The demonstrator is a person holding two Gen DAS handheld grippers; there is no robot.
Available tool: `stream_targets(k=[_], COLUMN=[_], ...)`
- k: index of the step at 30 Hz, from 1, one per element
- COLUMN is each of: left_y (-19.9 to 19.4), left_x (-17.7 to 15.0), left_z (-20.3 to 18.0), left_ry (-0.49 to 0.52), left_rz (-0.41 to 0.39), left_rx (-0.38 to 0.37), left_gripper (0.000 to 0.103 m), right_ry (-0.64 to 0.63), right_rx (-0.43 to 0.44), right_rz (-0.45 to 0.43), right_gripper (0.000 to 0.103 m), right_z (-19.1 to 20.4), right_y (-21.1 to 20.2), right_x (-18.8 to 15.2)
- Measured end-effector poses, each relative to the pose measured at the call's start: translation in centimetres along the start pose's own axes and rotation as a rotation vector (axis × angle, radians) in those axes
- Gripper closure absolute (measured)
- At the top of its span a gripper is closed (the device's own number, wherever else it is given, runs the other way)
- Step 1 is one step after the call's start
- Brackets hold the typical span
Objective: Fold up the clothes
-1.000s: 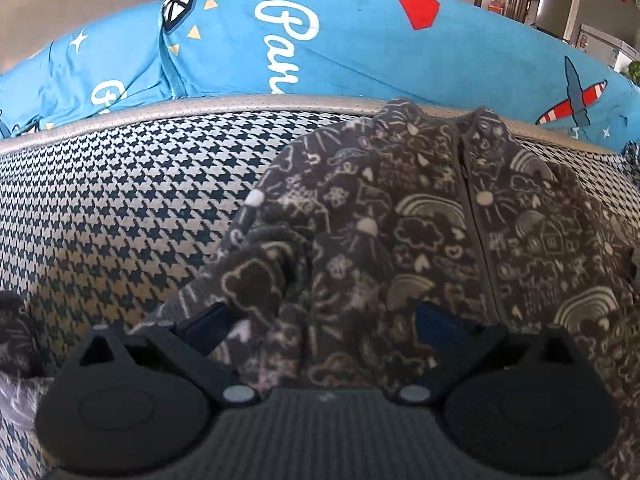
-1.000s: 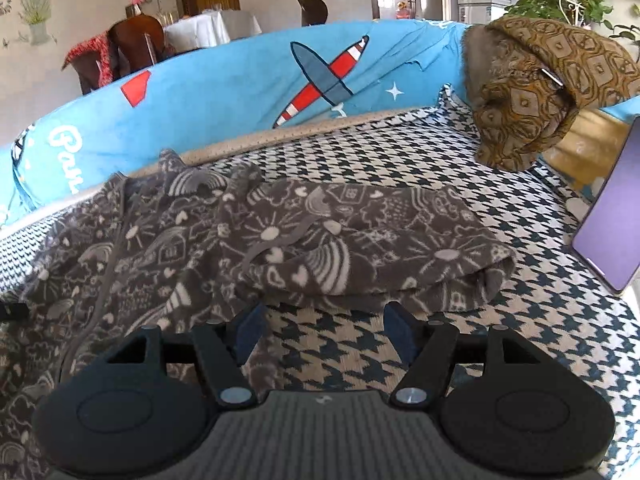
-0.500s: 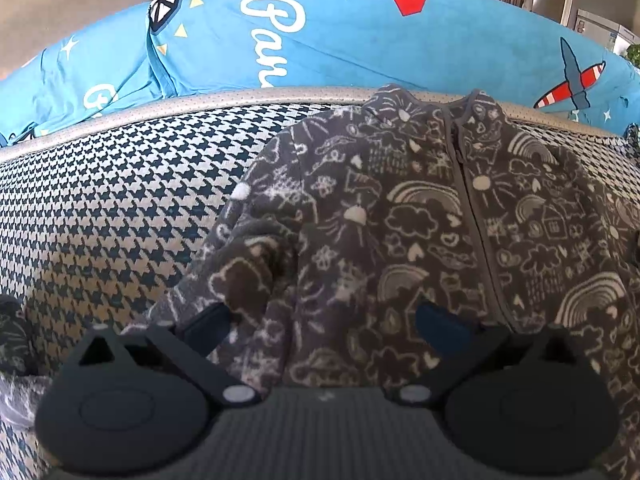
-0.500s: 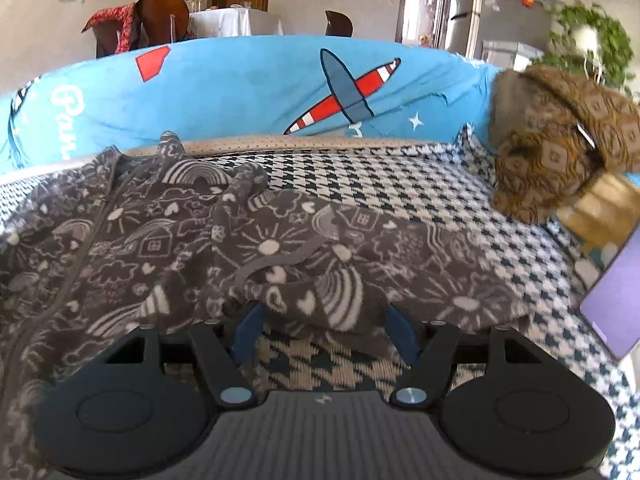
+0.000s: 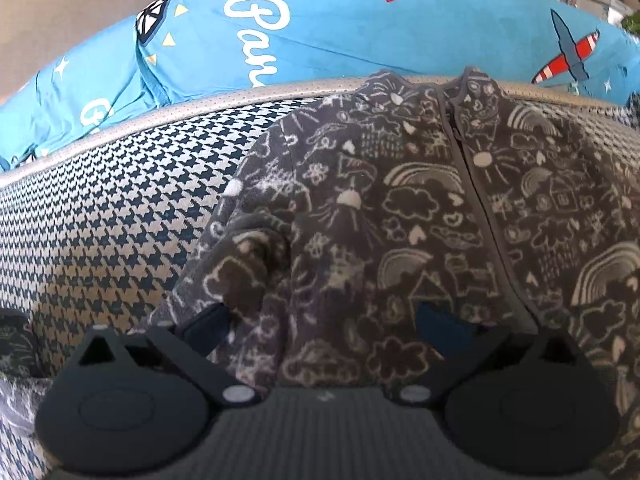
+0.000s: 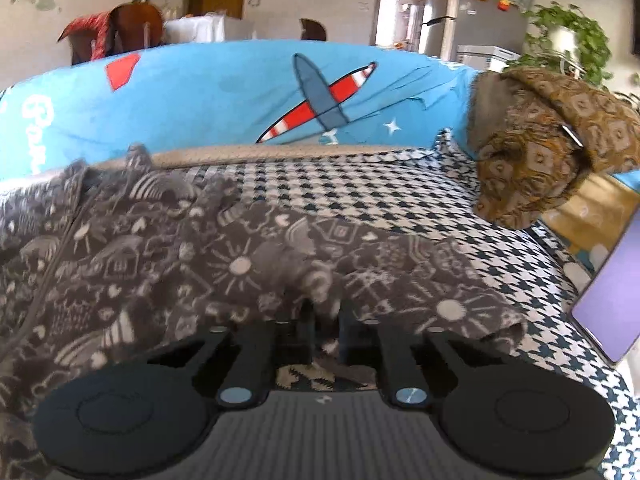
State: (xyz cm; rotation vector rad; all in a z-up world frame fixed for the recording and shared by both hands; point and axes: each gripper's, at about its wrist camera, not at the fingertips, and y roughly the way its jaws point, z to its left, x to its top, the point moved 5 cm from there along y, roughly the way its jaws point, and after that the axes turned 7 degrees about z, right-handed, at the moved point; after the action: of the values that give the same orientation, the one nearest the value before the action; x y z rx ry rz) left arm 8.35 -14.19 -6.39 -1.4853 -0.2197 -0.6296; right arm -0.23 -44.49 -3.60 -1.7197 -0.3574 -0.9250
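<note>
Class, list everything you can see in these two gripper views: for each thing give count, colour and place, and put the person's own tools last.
Fleece jacket: one, grey with pale doodles, spread on the seat, zip closed.
Seat cover: one, dark and white houndstooth, under the jacket.
Blue cover: one, blue with aeroplane print, behind the seat.
Brown garment: one, brown patterned, heaped at the seat's far right.
Purple panel: one, purple, right edge.
Potted plant: one, green, background right.
Left gripper: one, black, open over the jacket's hem.
Right gripper: one, black, just closed on the jacket's sleeve.

Black left gripper: round discs, silver screws, ribbed base, seemingly blue pads; right gripper alike.
</note>
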Motion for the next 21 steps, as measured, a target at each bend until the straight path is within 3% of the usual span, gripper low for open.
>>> stream_targets(k=[7,12,21], left_y=[-1.0,-2.2,-4.3], left_x=[-1.1,-2.5,-5.8], left_z=[0.1,0.4,-0.3], left_ry=[-0.005,-0.016,0.042], left_rz=[-0.028,-0.045,-0.095], left_rx=[-0.027,-0.045,-0.002], left_gripper=[0.000,0.000,0.000], right_ry=[0.132,0.218,0.355], right_rx=[-0.090,-0.251,-0.364], right_rz=[-0.151,-0.290,-0.322], right_gripper=[0.094,0.094,0.094], right_z=[-3.5,-8.1,-13.2], right_y=[-5.0,-9.9,-14.0], right_x=[1.2,1.3,-1.0])
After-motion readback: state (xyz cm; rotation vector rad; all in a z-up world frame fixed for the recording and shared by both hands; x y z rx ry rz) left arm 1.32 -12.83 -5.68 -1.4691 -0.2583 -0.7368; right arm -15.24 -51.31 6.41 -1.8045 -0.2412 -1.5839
